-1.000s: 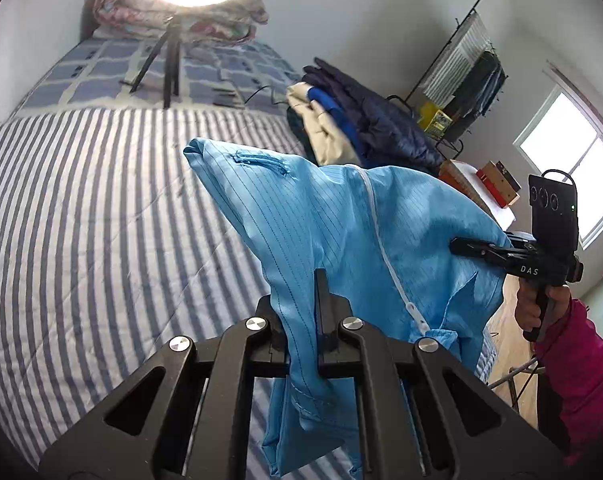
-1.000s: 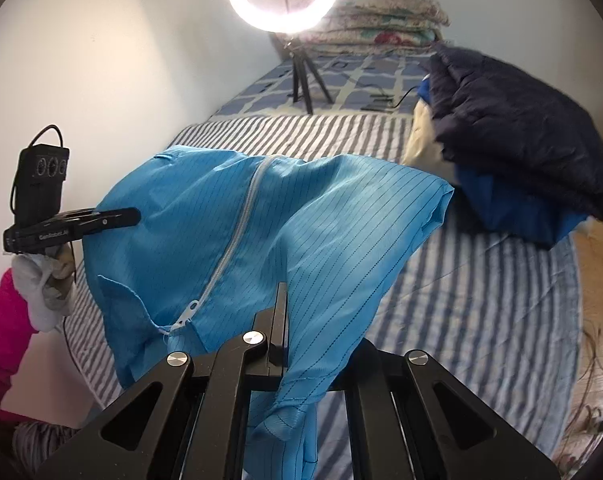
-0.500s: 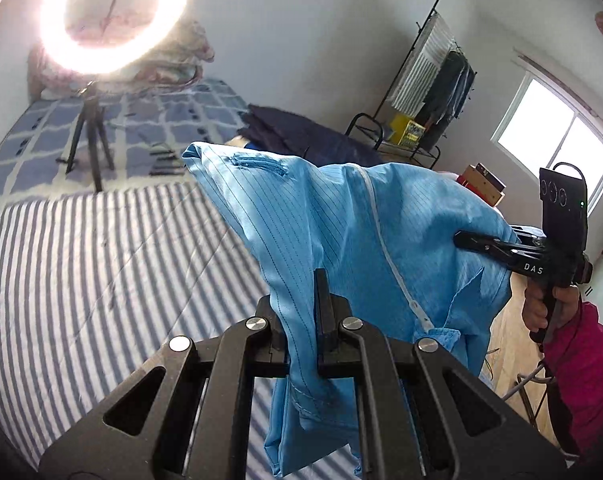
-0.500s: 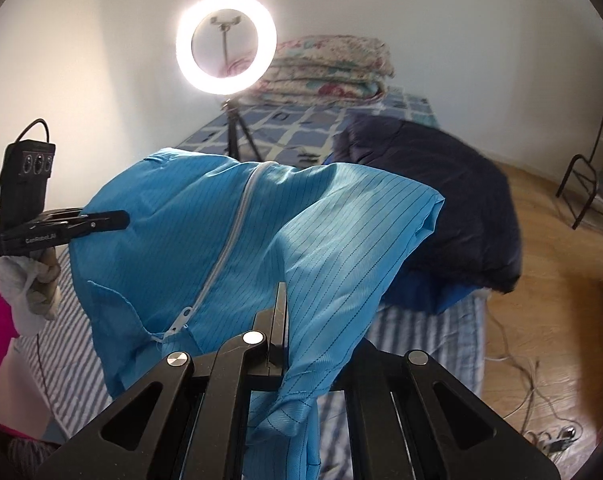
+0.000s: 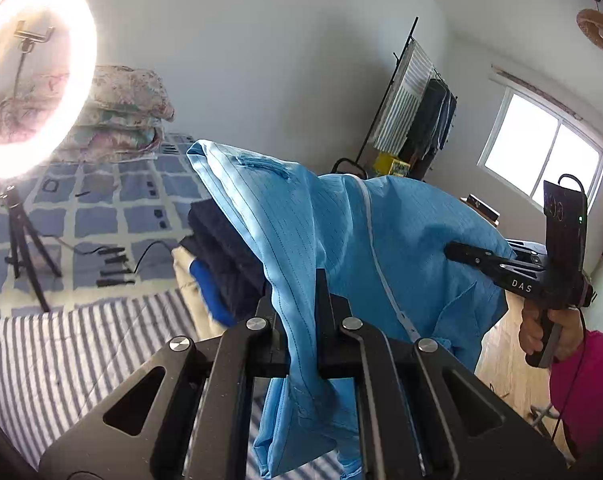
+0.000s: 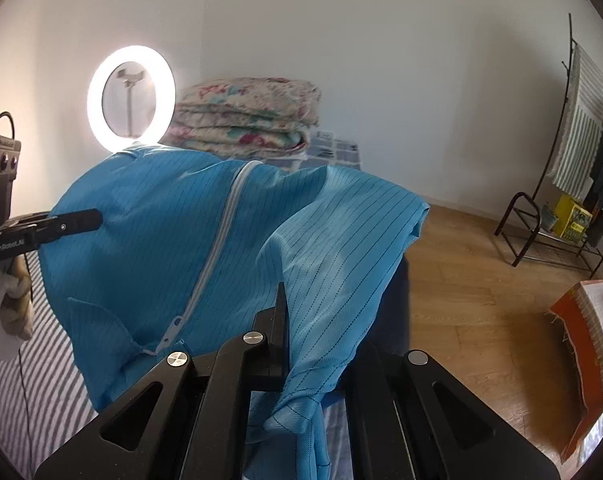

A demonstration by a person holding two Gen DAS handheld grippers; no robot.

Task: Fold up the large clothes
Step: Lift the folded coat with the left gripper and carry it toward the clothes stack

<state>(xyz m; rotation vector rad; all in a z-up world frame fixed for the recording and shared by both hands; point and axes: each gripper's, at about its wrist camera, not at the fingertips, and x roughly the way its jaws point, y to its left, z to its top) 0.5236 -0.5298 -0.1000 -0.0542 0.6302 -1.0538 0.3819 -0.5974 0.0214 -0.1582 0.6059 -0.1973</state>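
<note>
A large light-blue zip-front garment (image 5: 341, 232) hangs in the air between my two grippers, above the striped bed (image 5: 69, 352). My left gripper (image 5: 299, 304) is shut on one edge of it, the cloth pinched between the fingers and draping below. My right gripper (image 6: 291, 312) is shut on the opposite edge of the garment (image 6: 173, 248). Its white zipper (image 6: 217, 248) runs down the middle. The right gripper shows in the left wrist view (image 5: 457, 250), tips buried in the cloth; the left gripper shows in the right wrist view (image 6: 89, 220).
A lit ring light (image 5: 29, 80) on a tripod stands on the bed. A pile of dark and cream clothes (image 5: 221, 248) lies at the bed's right. Folded floral quilts (image 6: 249, 116) sit at the head. A clothes rack (image 6: 573, 160) stands on the wood floor.
Both grippers have risen and tilted upward with the garment; the views now show more wall and less bed. Both grips on the cloth are unchanged.
</note>
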